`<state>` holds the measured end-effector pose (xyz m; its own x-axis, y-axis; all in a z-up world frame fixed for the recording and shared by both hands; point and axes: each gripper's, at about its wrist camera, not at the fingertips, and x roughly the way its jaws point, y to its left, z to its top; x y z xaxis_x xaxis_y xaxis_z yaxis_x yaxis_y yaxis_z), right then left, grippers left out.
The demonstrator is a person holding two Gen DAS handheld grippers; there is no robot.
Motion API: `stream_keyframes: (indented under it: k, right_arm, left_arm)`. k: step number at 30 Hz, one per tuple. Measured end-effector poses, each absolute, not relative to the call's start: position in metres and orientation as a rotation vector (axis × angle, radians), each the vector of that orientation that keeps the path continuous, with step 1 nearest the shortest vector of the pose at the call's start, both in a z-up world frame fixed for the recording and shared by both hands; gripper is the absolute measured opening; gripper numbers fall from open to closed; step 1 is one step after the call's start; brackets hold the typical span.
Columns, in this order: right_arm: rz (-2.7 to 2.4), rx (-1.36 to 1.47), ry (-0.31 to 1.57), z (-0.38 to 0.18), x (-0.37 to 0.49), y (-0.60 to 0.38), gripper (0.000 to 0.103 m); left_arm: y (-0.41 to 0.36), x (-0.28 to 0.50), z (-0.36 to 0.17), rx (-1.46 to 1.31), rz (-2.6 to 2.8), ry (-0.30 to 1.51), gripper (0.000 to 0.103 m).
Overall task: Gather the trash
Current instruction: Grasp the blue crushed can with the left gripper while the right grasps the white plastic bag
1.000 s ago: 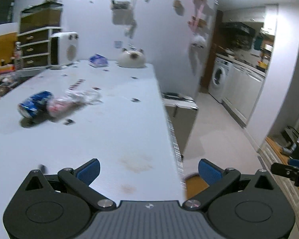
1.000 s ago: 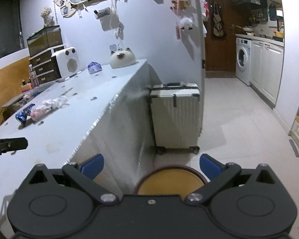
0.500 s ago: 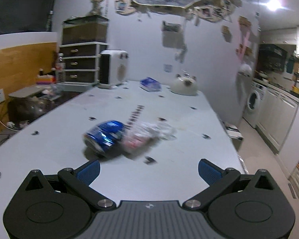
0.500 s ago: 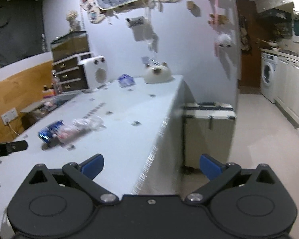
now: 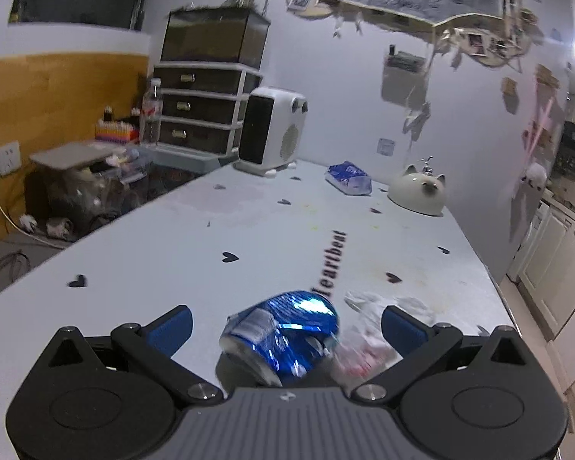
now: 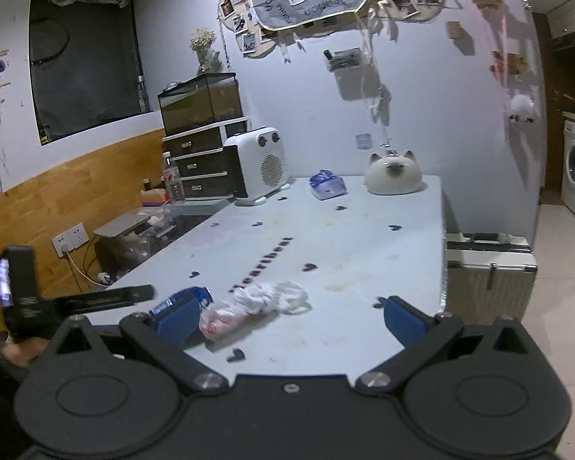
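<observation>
Left wrist view: left gripper (image 5: 286,325) has jaws wide around the crushed blue can (image 5: 283,331) at 6 o'clock on the surface (image 5: 280,237); best to centre it, then squeeze gently. Shiny, dented, on its side.

Right wrist view: right gripper (image 6: 289,316), jaws wide and empty, faces the crumpled plastic bag (image 6: 257,303) beside the can.

black gripper (image 5: 287,326) bodies, blue finger pads (image 5: 170,326), silver screws.
</observation>
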<state>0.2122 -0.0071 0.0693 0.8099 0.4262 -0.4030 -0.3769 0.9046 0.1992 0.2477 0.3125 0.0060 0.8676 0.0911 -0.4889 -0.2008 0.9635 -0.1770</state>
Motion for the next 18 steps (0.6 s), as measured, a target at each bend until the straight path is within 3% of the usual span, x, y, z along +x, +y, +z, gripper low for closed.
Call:
stream_keyframes:
  k: [9, 18]
  right_arm:
    - [0.399, 0.188, 0.551, 0.05, 0.27, 0.032, 0.103]
    - [0.4, 0.353, 0.664, -0.005, 0.335, 0.074, 0.103]
  left_arm:
    - [0.365, 0.303, -0.055, -0.446, 0.041, 0.548, 0.103]
    - [0.375, 0.298, -0.064, -0.642, -0.187, 0.582, 0.103]
